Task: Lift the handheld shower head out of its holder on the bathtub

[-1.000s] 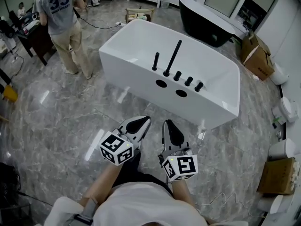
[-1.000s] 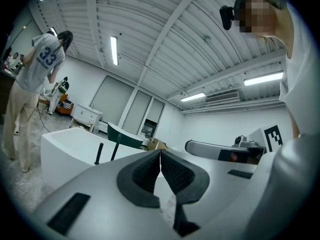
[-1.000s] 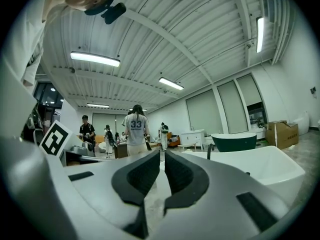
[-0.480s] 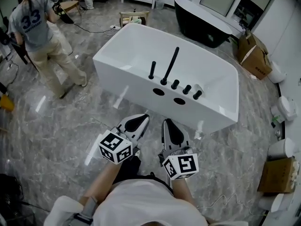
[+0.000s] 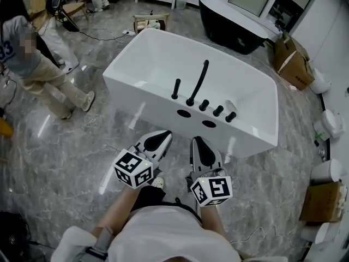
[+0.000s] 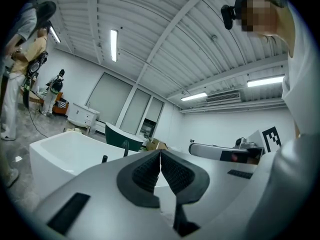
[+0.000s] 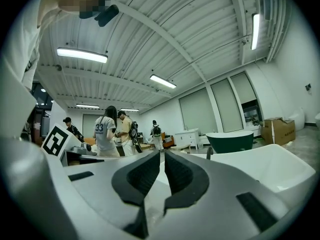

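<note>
A white bathtub (image 5: 163,53) stands on the marble floor ahead of me. On its near rim, a short black upright handheld shower head (image 5: 175,88) sits in its holder. Right of it are a tall curved black spout (image 5: 199,81) and three black knobs (image 5: 218,111). My left gripper (image 5: 165,134) and right gripper (image 5: 194,140) are side by side short of the tub, both shut and empty. The left gripper view shows its pads (image 6: 150,171) meeting, with the tub (image 6: 60,149) beyond. In the right gripper view the right gripper (image 7: 162,153) points at the tub's rim (image 7: 270,164).
A dark bathtub (image 5: 232,21) stands behind the white one. Cardboard boxes (image 5: 294,59) and white ceramic pieces (image 5: 327,127) line the right side, with another box (image 5: 322,203) nearer. People (image 5: 32,64) stand at the left. A cable (image 5: 103,34) runs over the floor.
The bathtub sits slightly lower and nearer in the head view as both grippers move toward it. The person in the grey shirt has walked off to the left. Both grippers stay shut.
</note>
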